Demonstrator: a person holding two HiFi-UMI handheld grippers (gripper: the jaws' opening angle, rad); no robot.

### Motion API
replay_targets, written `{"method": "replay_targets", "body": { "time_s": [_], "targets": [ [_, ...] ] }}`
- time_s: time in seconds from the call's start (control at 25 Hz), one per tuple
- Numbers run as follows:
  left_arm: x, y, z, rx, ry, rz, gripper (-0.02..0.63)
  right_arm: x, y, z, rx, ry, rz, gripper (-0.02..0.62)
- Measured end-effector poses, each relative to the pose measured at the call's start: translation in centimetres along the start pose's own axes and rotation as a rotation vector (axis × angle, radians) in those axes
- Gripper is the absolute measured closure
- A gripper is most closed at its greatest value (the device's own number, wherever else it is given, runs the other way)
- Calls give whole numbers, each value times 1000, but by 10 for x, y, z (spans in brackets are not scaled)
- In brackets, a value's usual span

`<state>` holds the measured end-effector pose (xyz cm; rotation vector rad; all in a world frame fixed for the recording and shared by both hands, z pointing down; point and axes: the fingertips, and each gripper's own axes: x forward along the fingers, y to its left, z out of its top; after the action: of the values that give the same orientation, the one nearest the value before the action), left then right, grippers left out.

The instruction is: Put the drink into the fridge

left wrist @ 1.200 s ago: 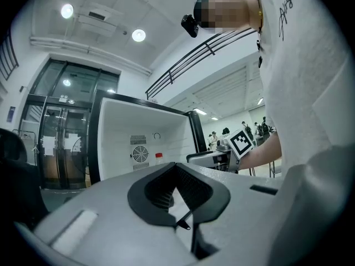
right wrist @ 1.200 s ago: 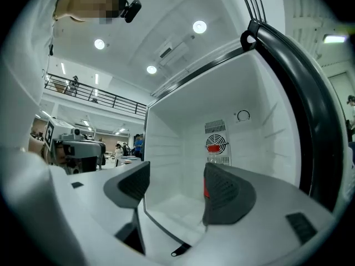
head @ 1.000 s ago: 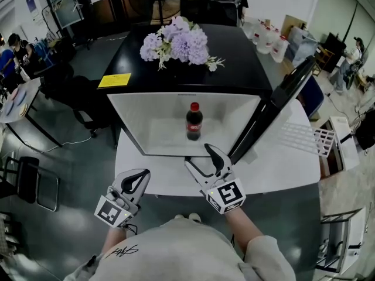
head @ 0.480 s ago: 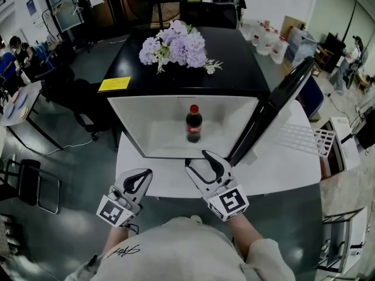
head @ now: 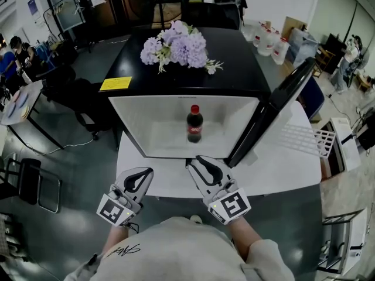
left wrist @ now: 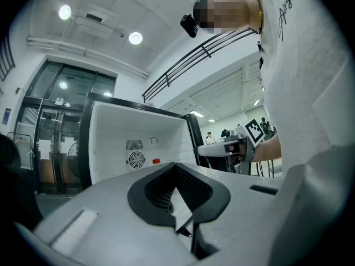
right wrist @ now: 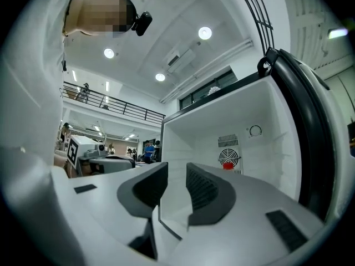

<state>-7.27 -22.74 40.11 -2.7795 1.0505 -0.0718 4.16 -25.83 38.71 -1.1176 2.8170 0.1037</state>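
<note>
A dark cola bottle [head: 194, 123] with a red cap stands upright inside the white fridge [head: 153, 111], whose black door [head: 275, 107] is swung open to the right. In the head view my right gripper [head: 197, 162] hovers just in front of the fridge's front edge, apart from the bottle. Its jaws are closing with nothing between them. In the right gripper view, the right gripper [right wrist: 176, 177] still shows a narrow gap, and a red bit [right wrist: 227, 165] peeks over its right jaw. My left gripper [head: 142, 175] hangs lower left, off the table, and its tips [left wrist: 176, 168] touch.
The fridge lies on a white table [head: 281, 171] beside a wire shelf [head: 307, 139]. Purple flowers [head: 179, 40] and a yellow note [head: 115, 82] sit on the fridge's black side. Chairs [head: 29, 183] stand at the left, water jugs [head: 269, 40] at the back right.
My right gripper has drawn back from the fridge toward me and its jaws have narrowed. The bottle stays standing inside. The left gripper has barely moved.
</note>
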Motion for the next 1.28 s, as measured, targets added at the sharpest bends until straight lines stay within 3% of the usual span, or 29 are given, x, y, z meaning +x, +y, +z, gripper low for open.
{"method": "replay_targets", "body": {
  "time_s": [0.28,1.28],
  "targets": [
    [2,0,2,39,-23,-14,603,-3,0,0,13,-6,2,531],
    [3,4,1,42,-18,-4,603,-3,-1,-2,-1,-1,12,574]
  ]
}}
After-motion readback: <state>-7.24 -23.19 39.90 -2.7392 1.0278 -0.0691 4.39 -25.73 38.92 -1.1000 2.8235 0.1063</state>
